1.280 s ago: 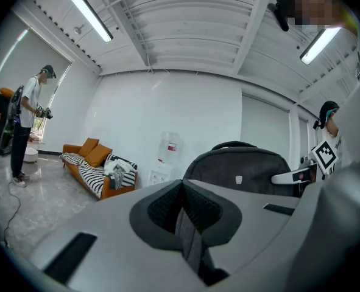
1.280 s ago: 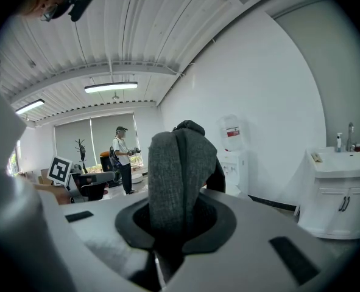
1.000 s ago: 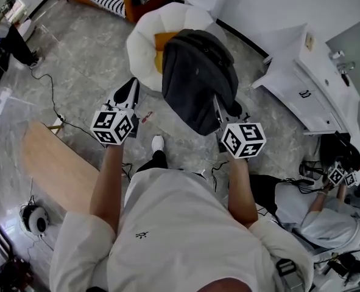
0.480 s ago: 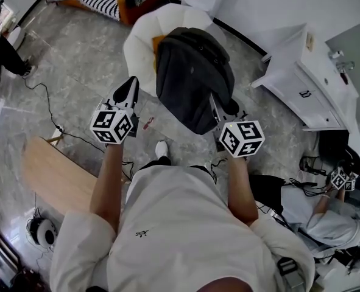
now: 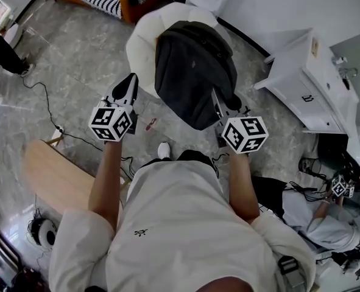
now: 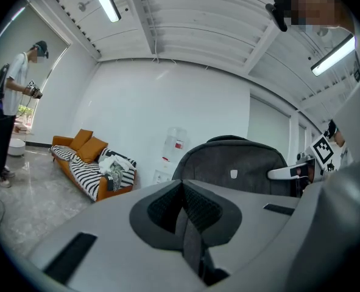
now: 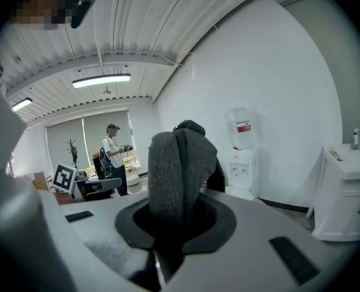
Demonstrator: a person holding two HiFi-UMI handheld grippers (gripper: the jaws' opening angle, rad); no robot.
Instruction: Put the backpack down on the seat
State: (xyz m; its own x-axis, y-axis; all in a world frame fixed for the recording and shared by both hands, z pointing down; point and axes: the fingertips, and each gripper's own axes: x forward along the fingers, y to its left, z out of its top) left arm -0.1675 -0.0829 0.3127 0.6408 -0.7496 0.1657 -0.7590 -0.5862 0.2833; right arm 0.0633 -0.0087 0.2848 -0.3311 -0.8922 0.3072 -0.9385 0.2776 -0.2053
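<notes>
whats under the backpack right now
The white seat shows beneath the far part of the backpack; the near end hangs over the grey floor, clamped in the right gripper. The seat's middle is covered, so whether the bag touches it cannot be seen.

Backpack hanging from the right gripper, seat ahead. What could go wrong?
1. Only the right gripper pinches the backpack, by a fold of fabric; the left gripper is shut and empty. The load could slip or swing.
2. The backpack hides much of the white seat from the head view; it could land on the rim and slide off.
</notes>
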